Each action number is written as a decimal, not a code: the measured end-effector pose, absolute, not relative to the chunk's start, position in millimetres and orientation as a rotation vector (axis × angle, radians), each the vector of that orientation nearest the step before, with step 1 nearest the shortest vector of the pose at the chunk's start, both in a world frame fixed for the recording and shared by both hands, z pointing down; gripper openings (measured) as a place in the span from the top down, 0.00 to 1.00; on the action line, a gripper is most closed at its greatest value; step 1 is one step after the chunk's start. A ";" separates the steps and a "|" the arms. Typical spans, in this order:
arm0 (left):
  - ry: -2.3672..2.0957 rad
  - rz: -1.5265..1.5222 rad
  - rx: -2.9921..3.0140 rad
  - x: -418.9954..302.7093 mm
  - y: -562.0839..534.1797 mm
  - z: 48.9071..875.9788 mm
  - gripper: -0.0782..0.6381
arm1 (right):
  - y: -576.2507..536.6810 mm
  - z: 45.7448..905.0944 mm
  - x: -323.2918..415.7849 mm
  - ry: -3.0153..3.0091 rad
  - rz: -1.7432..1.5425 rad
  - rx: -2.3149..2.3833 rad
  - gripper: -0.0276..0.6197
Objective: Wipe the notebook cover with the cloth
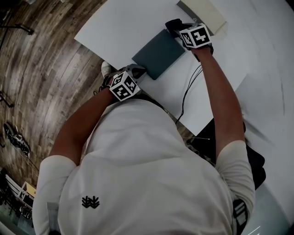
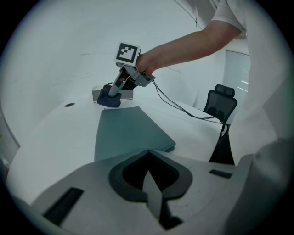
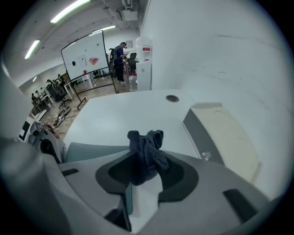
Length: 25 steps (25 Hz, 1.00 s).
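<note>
Shows a teal notebook [image 1: 158, 53] flat on a white table [image 1: 119, 23]. Shows the right gripper [image 1: 175, 28] clamped on a bunched dark blue cloth [image 3: 146, 153], held down at the notebook's far corner, just beside a beige box [image 1: 202, 13]. Shows the left gripper [image 1: 139, 71] with jaws pressed together, nothing between them, tips at the notebook's near edge.

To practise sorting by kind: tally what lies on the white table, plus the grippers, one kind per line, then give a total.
Notebook: 1
Cloth: 1
Beige box: 1
Black cable: 1
Grippers: 2, left gripper and right gripper
Total: 6
</note>
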<state>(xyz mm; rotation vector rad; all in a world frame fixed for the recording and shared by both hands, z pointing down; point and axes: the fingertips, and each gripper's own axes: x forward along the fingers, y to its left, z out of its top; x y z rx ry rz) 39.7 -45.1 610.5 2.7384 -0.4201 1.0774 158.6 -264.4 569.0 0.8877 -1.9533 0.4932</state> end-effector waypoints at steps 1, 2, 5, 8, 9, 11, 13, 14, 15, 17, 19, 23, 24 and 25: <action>-0.411 1.070 2.718 39.5 -43.7 611.6 0.88 | -259.2 566.4 163.7 -1.967 0.506 0.927 0.75; -0.403 1.056 2.685 38.5 -42.0 612.4 0.88 | -251.9 563.7 168.0 -1.983 0.520 0.960 0.75; -0.388 0.974 2.612 35.4 -43.7 603.0 0.88 | -223.2 553.8 179.4 -2.045 0.559 1.036 0.75; -0.392 0.863 2.615 31.3 -51.5 578.0 0.88 | -186.0 543.8 192.9 -2.097 0.614 1.130 0.75; -0.397 0.831 2.615 28.5 -53.2 569.1 0.88 | -172.1 539.8 195.6 -2.121 0.644 1.171 0.75; -0.417 0.777 2.609 21.2 -54.3 553.4 0.88 | -140.0 532.1 197.0 -2.170 0.707 1.250 0.75; -0.442 0.734 2.603 11.4 -53.7 540.0 0.88 | -103.0 524.9 192.6 -2.207 0.743 1.300 0.75; -0.455 0.720 2.603 5.2 -53.8 533.7 0.88 | -84.1 521.8 188.7 -2.222 0.754 1.320 0.75; -0.468 0.711 2.605 -1.3 -54.8 527.6 0.88 | -65.6 519.5 185.1 -2.232 0.767 1.343 0.75; -0.488 0.704 2.606 -12.0 -59.4 517.3 0.88 | -30.0 518.3 181.9 -2.224 0.807 1.413 0.74; -0.480 0.691 2.605 -18.6 -63.7 508.3 0.88 | 1.6 518.0 180.1 -2.192 0.855 1.498 0.74; -0.387 0.658 2.634 -30.8 -66.8 489.2 0.88 | 44.1 511.4 158.1 -2.154 0.896 1.639 0.75; -0.367 0.652 2.646 -34.1 -69.1 483.7 0.88 | 49.9 507.9 150.5 -2.151 0.908 1.682 0.74; -0.351 0.645 2.655 -37.9 -71.0 478.0 0.88 | 54.7 504.0 142.1 -2.146 0.911 1.721 0.75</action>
